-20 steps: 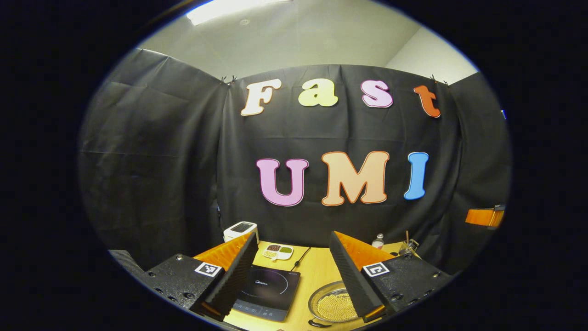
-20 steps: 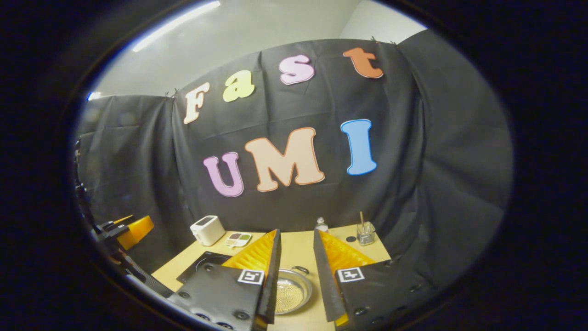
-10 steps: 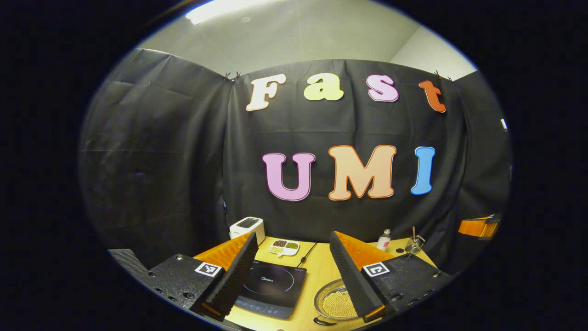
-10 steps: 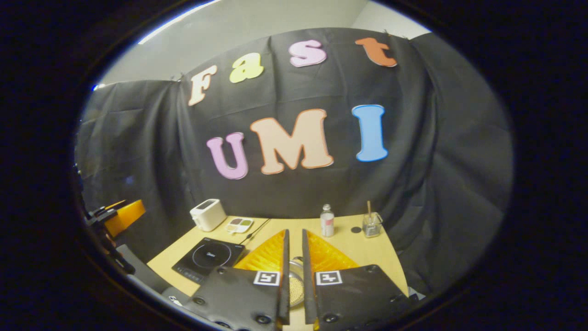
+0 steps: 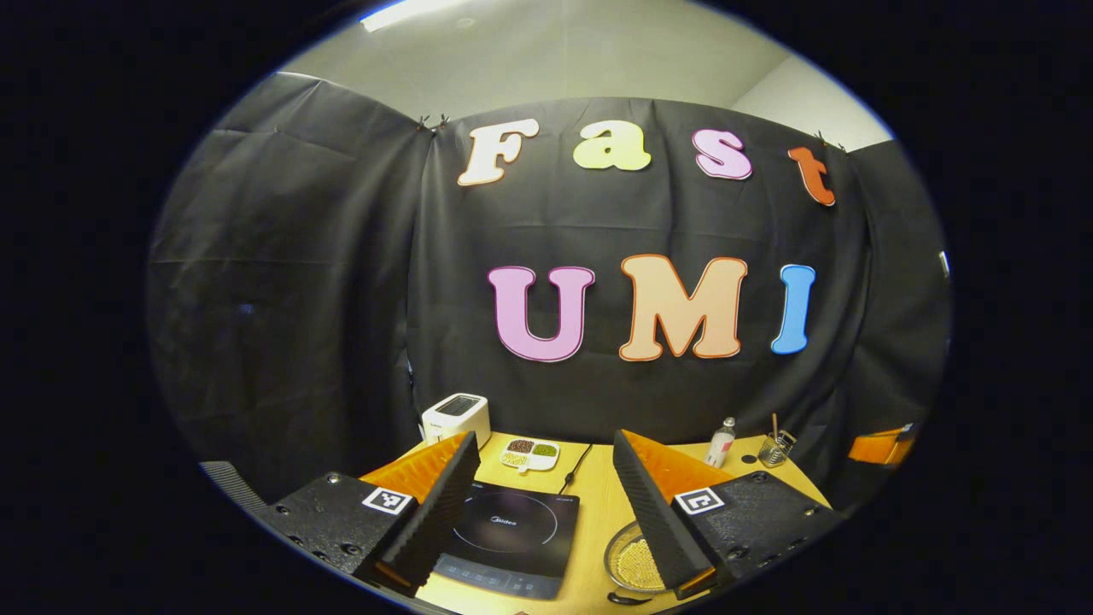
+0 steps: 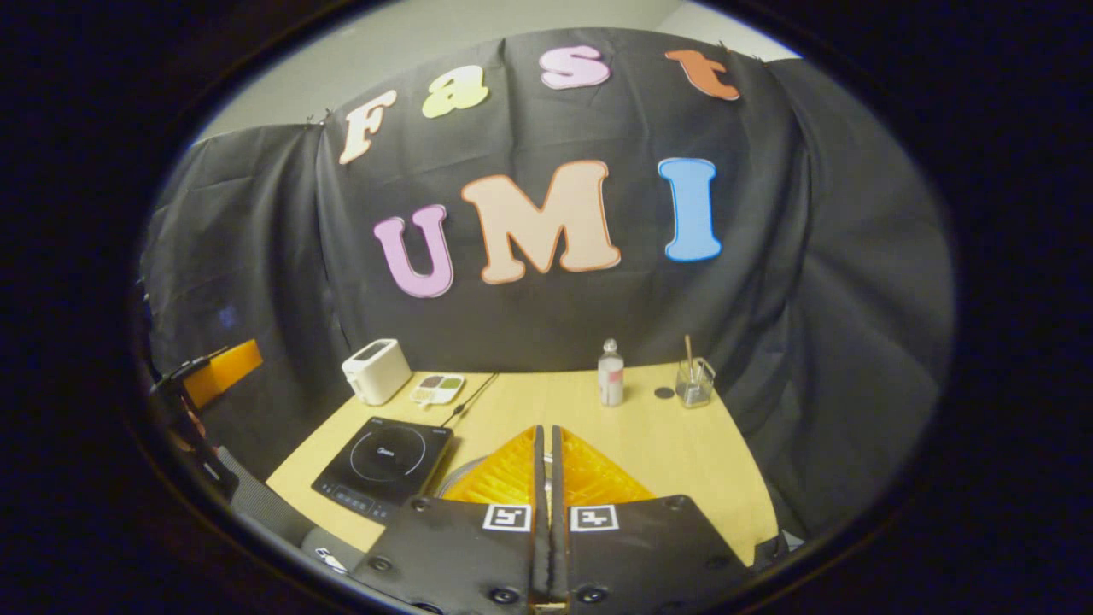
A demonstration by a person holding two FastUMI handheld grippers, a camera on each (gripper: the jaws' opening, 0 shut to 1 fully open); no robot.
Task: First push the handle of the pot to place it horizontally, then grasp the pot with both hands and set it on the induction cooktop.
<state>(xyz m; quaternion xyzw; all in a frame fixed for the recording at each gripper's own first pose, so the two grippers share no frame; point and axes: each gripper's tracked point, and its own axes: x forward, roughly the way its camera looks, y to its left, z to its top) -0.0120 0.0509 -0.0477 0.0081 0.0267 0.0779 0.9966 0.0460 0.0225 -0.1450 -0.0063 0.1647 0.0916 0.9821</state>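
Pot [image 5: 634,561] handle [image 5: 625,600] points toward the table's near edge

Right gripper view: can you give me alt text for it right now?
The right tongs are closed, empty, above a wooden table, hiding most of the pot. An induction cooktop lies to their left; a toaster, bottle and glass line the back.

One induction cooktop [image 6: 382,459], one pot [image 5: 634,561], one toaster [image 6: 376,371], one divided dish [image 6: 437,388], one bottle [image 6: 610,377], one glass [image 6: 693,386]
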